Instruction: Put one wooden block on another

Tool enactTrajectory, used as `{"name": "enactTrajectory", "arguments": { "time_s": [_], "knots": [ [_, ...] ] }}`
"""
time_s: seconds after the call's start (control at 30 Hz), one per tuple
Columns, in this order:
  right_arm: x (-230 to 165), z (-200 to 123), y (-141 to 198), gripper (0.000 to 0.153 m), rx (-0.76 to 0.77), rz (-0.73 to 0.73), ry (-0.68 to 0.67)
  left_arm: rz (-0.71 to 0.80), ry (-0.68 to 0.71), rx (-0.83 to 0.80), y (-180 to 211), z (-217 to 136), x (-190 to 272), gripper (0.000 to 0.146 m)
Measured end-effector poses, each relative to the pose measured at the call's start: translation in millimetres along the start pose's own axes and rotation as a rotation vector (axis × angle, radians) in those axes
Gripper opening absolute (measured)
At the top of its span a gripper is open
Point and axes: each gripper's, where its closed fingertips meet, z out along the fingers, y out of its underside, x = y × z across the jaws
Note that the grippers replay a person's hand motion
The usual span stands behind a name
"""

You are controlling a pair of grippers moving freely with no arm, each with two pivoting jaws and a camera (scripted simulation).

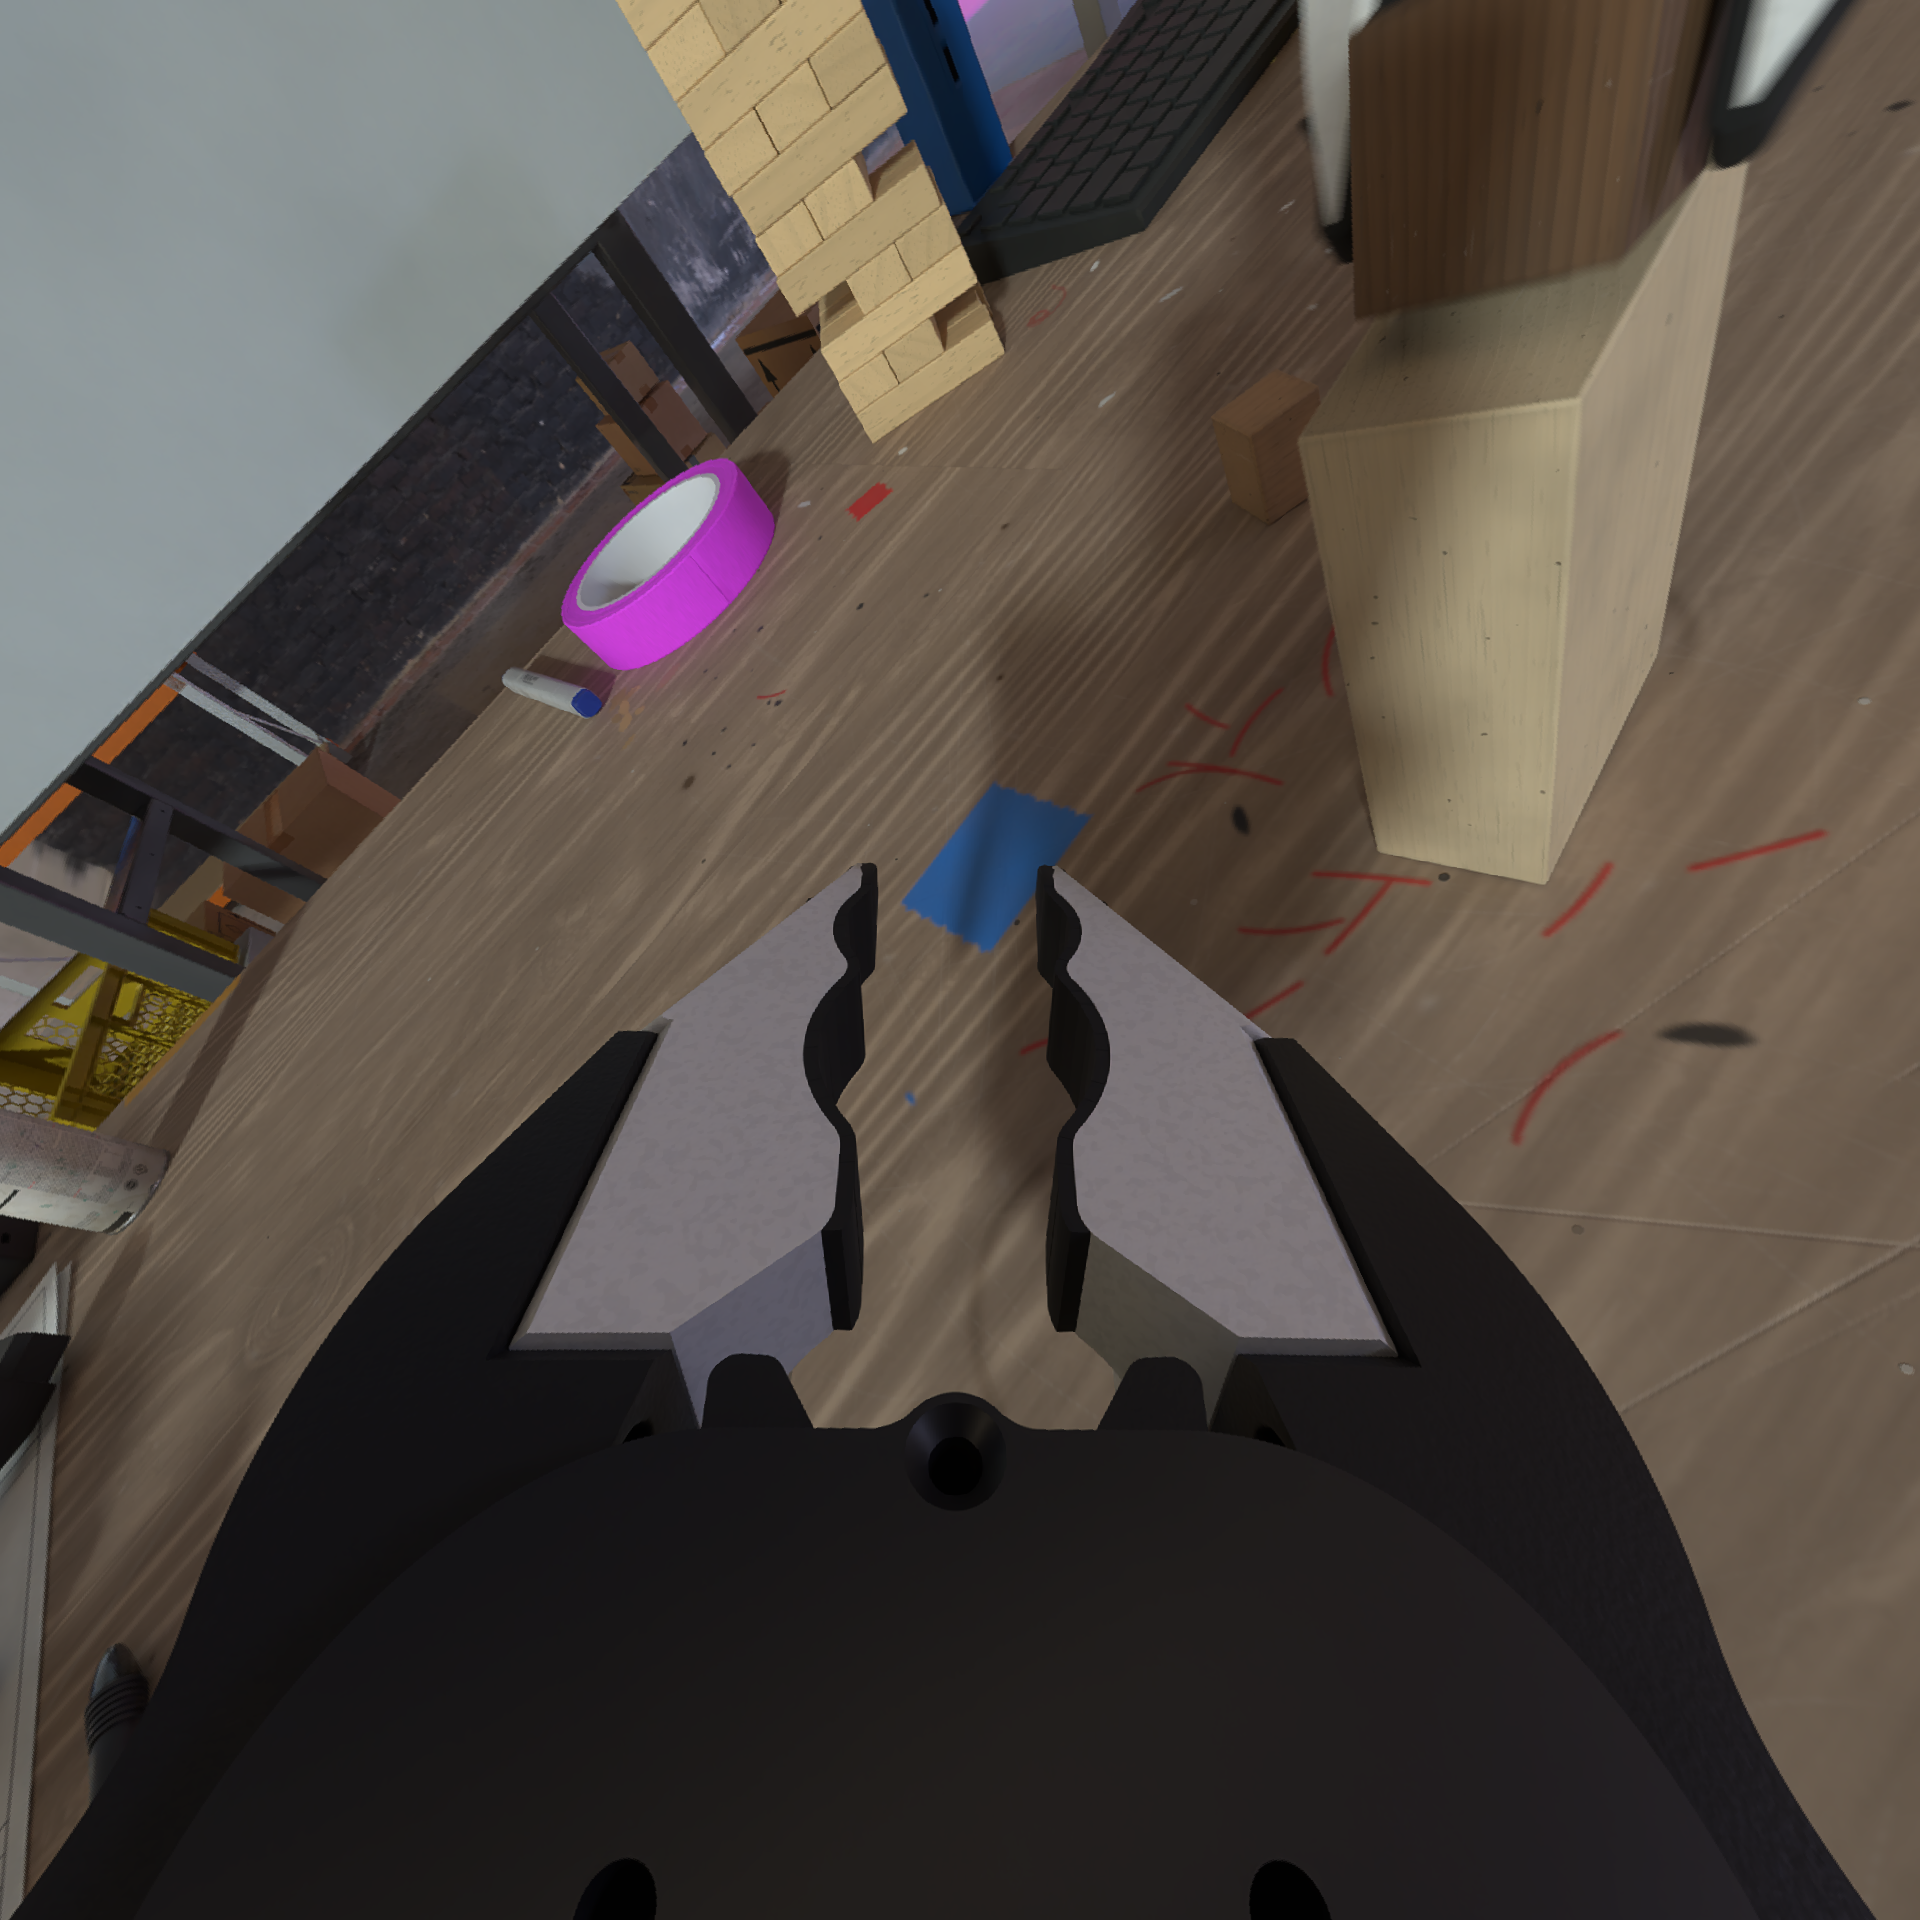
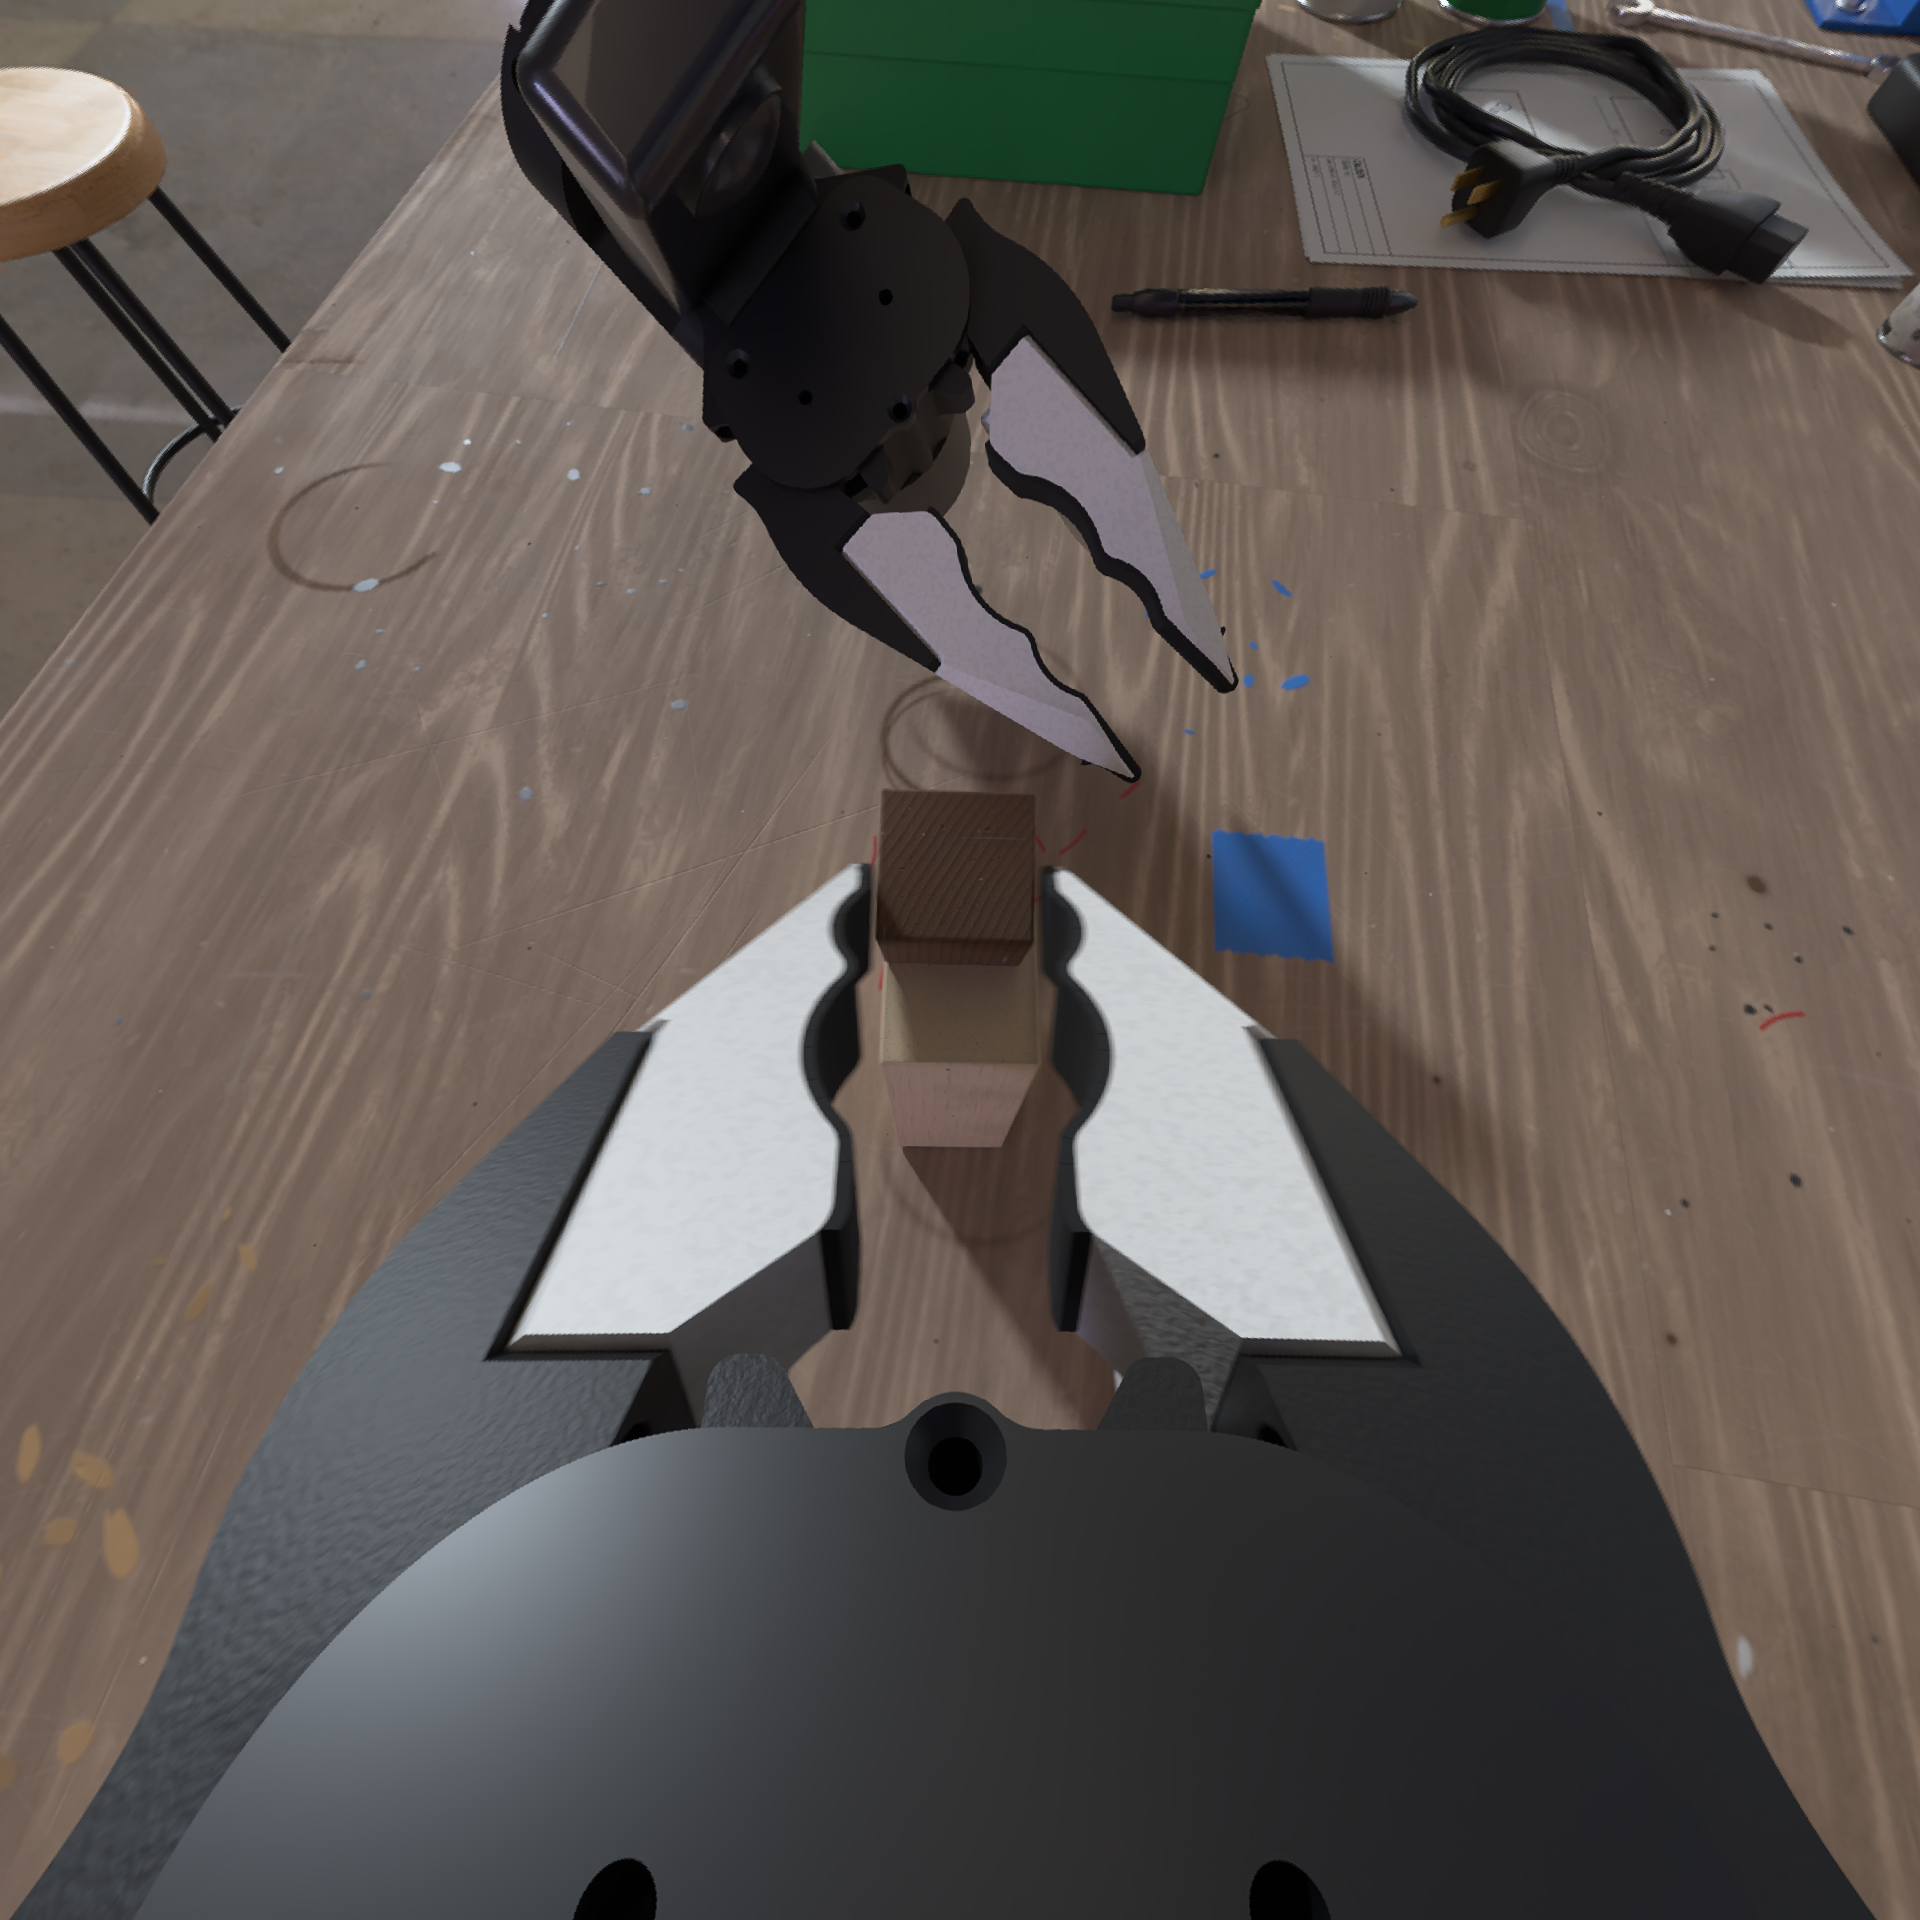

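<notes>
Dark block (image 2: 956,878) sits on top of pale block (image 2: 958,1081), stack upright on bench (image 2: 416,831). Right tongs (image 2: 956,894) pinching dark block on both sides. Left tongs (image 1: 956,894) spread, holding nothing, just above blue tape patch (image 1: 992,868).

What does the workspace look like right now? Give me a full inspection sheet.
Surface: wooden table with paint flecks, red scribbles and ring stains.
Job's things: dark brown block on top of the upright pale block; small brown block standing apart.
Clutter: pink tape roll, marker, block tower, keyboard, blue tape patch, green box, pen, paper sheet.
Grippers: left gripper open, empty, above the table; right gripper closed on the dark brown block's sides.
Cables: black power cable coiled on the paper sheet.
Surroundings: stool beside the table; shelving with cardboard boxes.
</notes>
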Motion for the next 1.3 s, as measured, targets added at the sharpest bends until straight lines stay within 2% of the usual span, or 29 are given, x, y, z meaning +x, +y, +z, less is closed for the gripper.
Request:
{"name": "enactTrajectory", "arguments": {
  "time_s": [0.03, 0.07, 0.23, 0.37, 0.5, 0.63, 0.77, 0.93, 1.3],
  "knots": [
    [0, 0, 0, 0.045, 0.002, -0.001, 0.003, -0.001, 0.0, 0.0, 0, 0, 0, 0.03],
    [1, 0, 0, 0.051, 0.004, -0.001, 0.006, -0.001, 0.0, 0.001, 0, 0, 0, 0.03],
    [5, -11, -1, 0.061, 0.018, -0.003, 0.039, -0.003, 0.0, 0.003, 0, 0, 0, 0.03],
    [22, -40, 6, 0.068, 0.047, 0.032, 0.136, -0.006, 0.0, 0.007, -1, -1, -1, 0.03],
    [53, -68, 35, 0.068, 0.08, 0.137, 0.294, -0.006, 0.0, 0.007, -1, -1, -1, 0.03],
    [69, -63, 87, 0.068, 0.044, 0.28, 0.416, -0.001, 0.0, 0.0, 0, 0, 0, 0.03],
    [74, -52, 117, 0.068, -0.106, 0.263, 0.485, 0.007, 0.001, -0.004, 1, 0, 1, 0.03],
    [84, -49, 143, 0.056, -0.247, 0.244, 0.565, 0.016, 0.001, -0.005, 1, 0, 2, 0.03],
    [85, -29, 132, 0.049, -0.272, 0.169, 0.58, 0.021, 0.001, -0.009, 1, 0, 3, 0.03]
  ]
}}
